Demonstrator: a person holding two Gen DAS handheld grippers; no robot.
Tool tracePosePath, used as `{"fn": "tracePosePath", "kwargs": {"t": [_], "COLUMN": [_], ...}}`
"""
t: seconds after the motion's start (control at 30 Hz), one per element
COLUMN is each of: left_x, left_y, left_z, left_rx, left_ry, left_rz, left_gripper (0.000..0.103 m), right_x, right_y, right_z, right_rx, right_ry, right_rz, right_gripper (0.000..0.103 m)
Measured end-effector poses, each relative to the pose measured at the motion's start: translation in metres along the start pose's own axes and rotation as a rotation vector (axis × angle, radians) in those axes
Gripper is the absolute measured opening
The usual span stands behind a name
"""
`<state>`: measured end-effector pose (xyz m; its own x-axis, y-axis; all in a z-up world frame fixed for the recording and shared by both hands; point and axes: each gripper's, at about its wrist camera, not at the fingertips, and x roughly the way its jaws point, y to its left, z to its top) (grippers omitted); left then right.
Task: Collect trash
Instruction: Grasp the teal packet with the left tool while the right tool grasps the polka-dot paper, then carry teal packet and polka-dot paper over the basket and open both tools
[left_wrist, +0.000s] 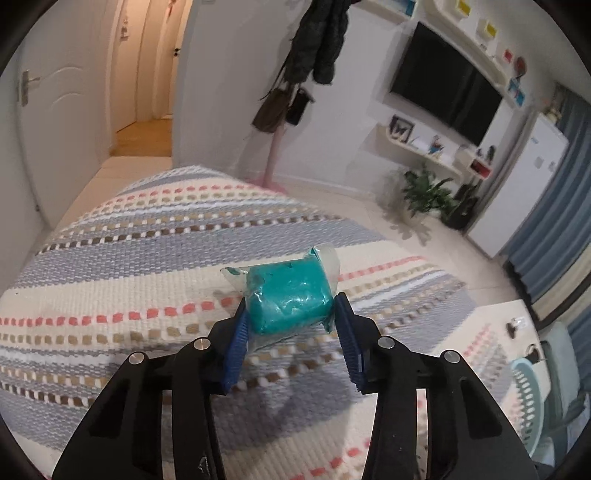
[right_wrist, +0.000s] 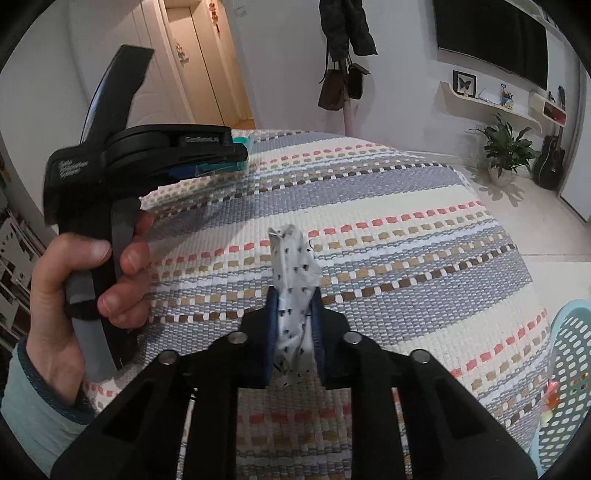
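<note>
My left gripper (left_wrist: 291, 314) is shut on a teal packet in clear wrap (left_wrist: 290, 295) and holds it above the striped woven rug (left_wrist: 147, 240). The left gripper also shows in the right wrist view (right_wrist: 242, 157) at upper left, held by a hand, with a teal edge of the packet (right_wrist: 242, 142) at its tip. My right gripper (right_wrist: 294, 306) is shut on a crumpled white wrapper with dark specks (right_wrist: 293, 269), which sticks up between the blue pads above the rug (right_wrist: 406, 229).
A pale blue perforated basket (right_wrist: 565, 376) stands at the right edge of the rug; it also shows in the left wrist view (left_wrist: 528, 398). A coat stand (left_wrist: 275, 147), a potted plant (left_wrist: 424, 192), a guitar (right_wrist: 550, 158) and a white fridge (left_wrist: 517, 192) line the far walls.
</note>
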<state>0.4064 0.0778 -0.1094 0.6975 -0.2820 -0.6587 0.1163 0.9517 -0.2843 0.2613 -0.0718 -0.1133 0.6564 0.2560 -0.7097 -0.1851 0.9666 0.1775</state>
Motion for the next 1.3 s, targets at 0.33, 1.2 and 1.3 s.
{"fn": "tracePosePath", "kwargs": {"t": [0.33, 1.2, 1.3], "left_x": [-0.06, -0.043, -0.027], "left_y": [-0.052, -0.337, -0.35], "left_z": [-0.001, -0.126, -0.141], "left_rx": [0.084, 0.418, 0.423], "left_ry": [-0.073, 0.088, 0.143], "left_rz": [-0.091, -0.402, -0.417], "left_gripper": [0.042, 0.043, 0.043], "right_x": [-0.047, -0.206, -0.2], "right_y": [-0.029, -0.283, -0.297], "right_z": [-0.008, -0.087, -0.1], "right_rx": [0.098, 0.421, 0.454], "right_ry": [-0.132, -0.258, -0.212], "right_rz": [0.049, -0.304, -0.308], "right_gripper": [0.011, 0.012, 0.014]}}
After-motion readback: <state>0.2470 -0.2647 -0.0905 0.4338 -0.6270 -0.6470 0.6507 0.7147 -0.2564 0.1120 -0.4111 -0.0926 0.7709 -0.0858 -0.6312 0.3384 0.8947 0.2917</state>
